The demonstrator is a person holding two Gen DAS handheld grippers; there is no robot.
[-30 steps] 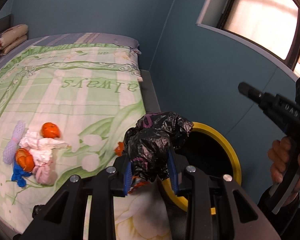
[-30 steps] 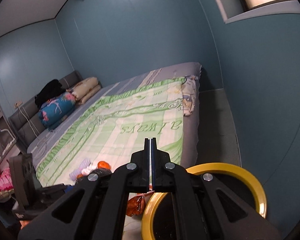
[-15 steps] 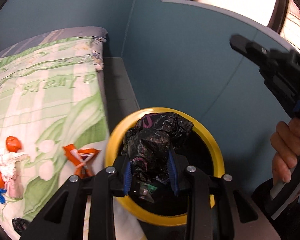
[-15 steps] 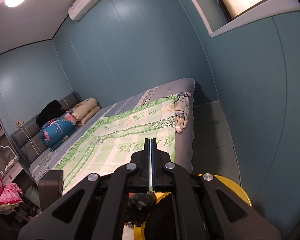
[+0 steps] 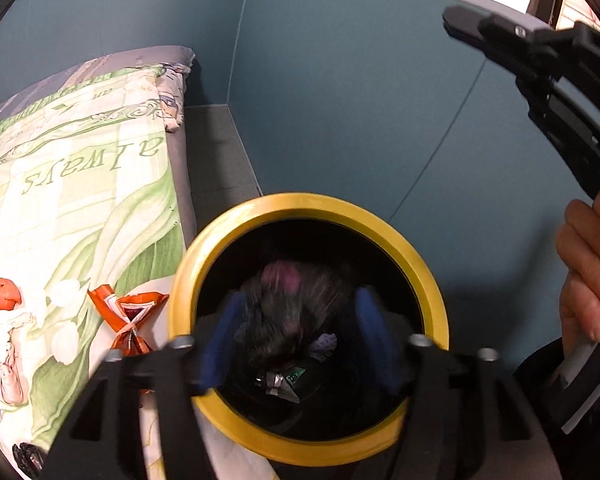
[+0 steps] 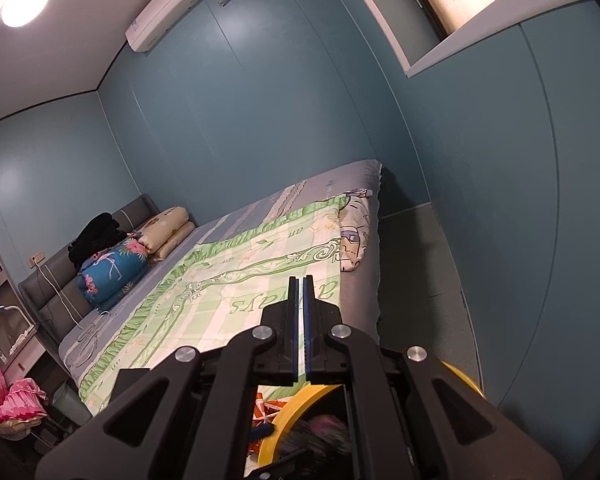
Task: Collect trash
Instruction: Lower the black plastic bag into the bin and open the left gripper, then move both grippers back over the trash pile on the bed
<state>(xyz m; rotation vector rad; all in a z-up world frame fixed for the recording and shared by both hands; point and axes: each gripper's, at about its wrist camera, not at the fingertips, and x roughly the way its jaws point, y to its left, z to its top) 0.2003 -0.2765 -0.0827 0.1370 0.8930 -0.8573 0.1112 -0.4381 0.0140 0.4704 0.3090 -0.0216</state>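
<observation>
Left wrist view: the yellow-rimmed bin (image 5: 308, 210) fills six o'clock, a blurred black plastic bag (image 5: 296, 312) inside its mouth between the left gripper (image 5: 298, 338), whose jaws have just been opening. An orange wrapper (image 5: 126, 316) lies on the bed at nine o'clock; the right gripper (image 6: 301, 308) is pressed together, empty.

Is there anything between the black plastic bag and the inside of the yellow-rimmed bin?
Nothing visible. The crumpled black bag, blurred, is over the bin's open mouth, between the left gripper's jaws, which have just been opening. The pads appear clear of it.
</observation>
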